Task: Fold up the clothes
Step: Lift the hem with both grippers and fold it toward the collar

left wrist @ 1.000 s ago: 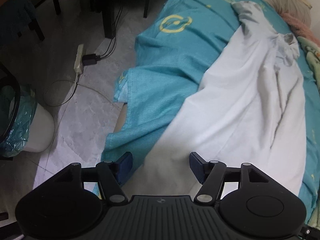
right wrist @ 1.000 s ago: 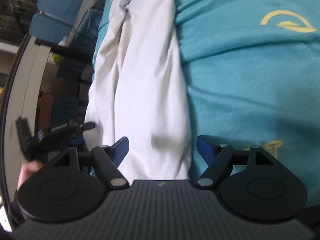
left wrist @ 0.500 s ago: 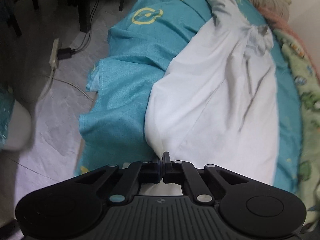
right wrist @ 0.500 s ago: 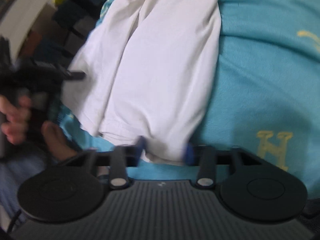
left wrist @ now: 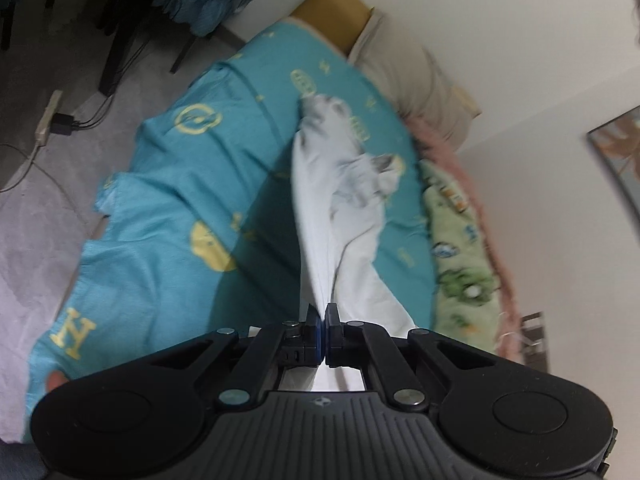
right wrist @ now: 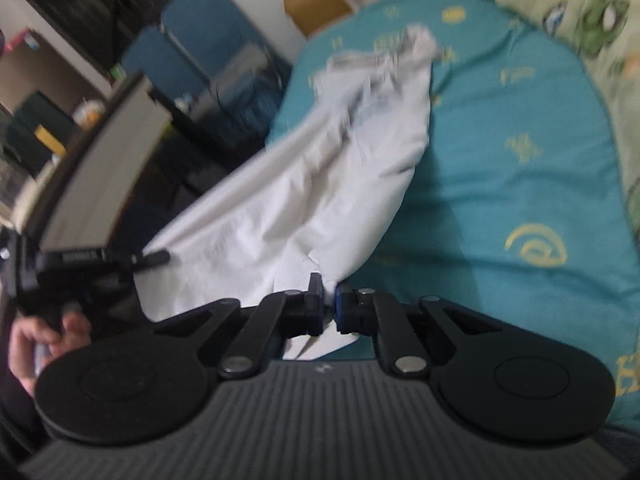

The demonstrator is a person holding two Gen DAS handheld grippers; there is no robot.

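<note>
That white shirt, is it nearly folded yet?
Not yet. Done: both tongs, left and right, have clamped the shirt at its near edge. In hand: it is lifted off the bed, bunched and hanging. Left: every fold, since no crease or neat layer shows.

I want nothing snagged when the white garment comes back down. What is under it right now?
Under the lifted white garment lies the teal bedsheet with yellow prints. Where its far end rests, the cloth hides what is beneath.
</note>
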